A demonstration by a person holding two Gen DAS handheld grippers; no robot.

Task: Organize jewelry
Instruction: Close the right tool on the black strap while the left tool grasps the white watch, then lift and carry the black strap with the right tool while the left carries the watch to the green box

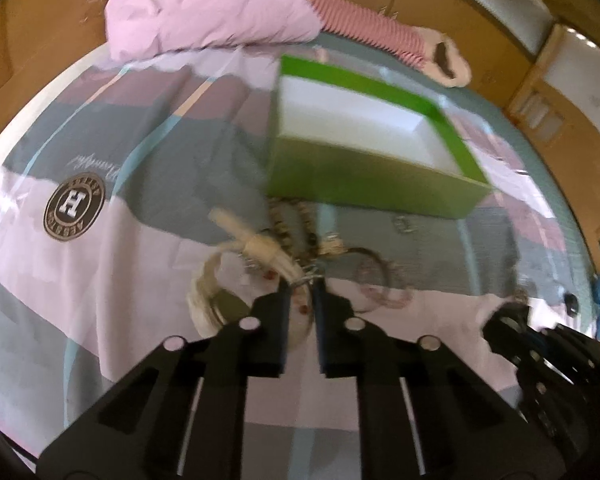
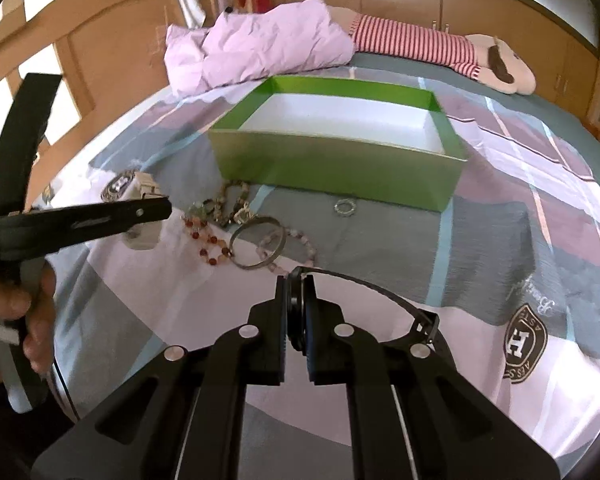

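An open green box (image 2: 340, 168) with a white inside stands on the bedspread; it also shows in the left wrist view (image 1: 372, 176). In front of it lie bead bracelets (image 2: 208, 240), a metal bangle (image 2: 256, 248) and a small ring (image 2: 345, 207). My left gripper (image 1: 304, 286) is shut on the metal clasp of a cream-white watch (image 1: 256, 246), over the jewelry pile. Seen from the right, the left gripper (image 2: 160, 210) holds that watch (image 2: 144, 184) at the pile's left edge. My right gripper (image 2: 296, 280) is shut on a black watch (image 2: 380, 292), whose thin strap arcs to the right.
A lilac pillow (image 2: 260, 48) and a striped plush doll (image 2: 420, 44) lie behind the box. Wooden cabinets (image 2: 480, 4) run along the far side of the bed. A person's hand (image 2: 4, 304) grips the left tool's handle. The right tool's black body (image 1: 540, 352) appears blurred at lower right.
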